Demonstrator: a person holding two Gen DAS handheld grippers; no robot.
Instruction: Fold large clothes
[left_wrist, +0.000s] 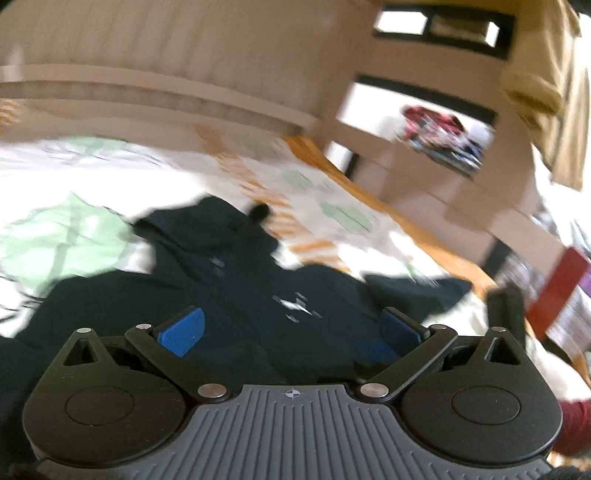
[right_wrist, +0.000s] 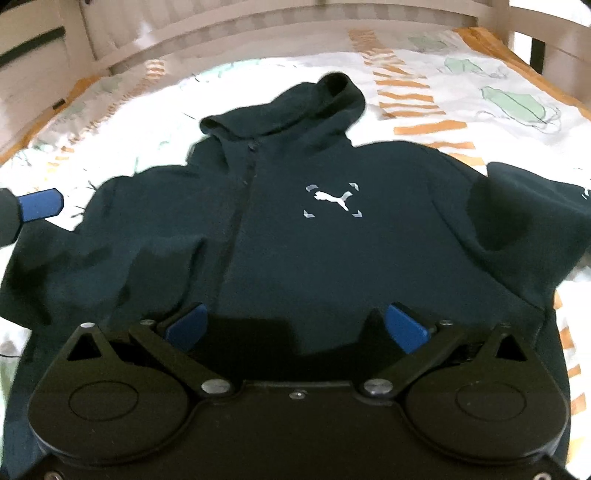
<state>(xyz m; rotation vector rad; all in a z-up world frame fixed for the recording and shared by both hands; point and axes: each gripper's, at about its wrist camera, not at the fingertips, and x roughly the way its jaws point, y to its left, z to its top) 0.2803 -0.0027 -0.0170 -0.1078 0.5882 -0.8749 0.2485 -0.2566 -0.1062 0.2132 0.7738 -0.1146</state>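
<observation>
Left wrist view, hoodie: your dark navy zip hoodie (left_wrist: 236, 295) lies on the patterned bedspread (left_wrist: 325, 206), hood toward the headboard (left_wrist: 147, 85); the picture is blurred, so the fabric's lie is hard to read.
Left wrist view, jaws: your left gripper (left_wrist: 291, 328) stands spread wide above the chest, nothing between the blue pads (left_wrist: 181, 332).
Right wrist view, hoodie: the hoodie (right_wrist: 295, 240) is face up in the middle of the bed, its logo (right_wrist: 332, 199) showing, both sleeves out toward the bed's side edges.
Right wrist view, jaws: your right gripper (right_wrist: 295, 328) is spread over the hem and pinches nothing.
Done: the garment looks laid out and roughly flat.
Left: no fold shows yet; judging by this, the sleeves, sides and hood remain to be folded.
</observation>
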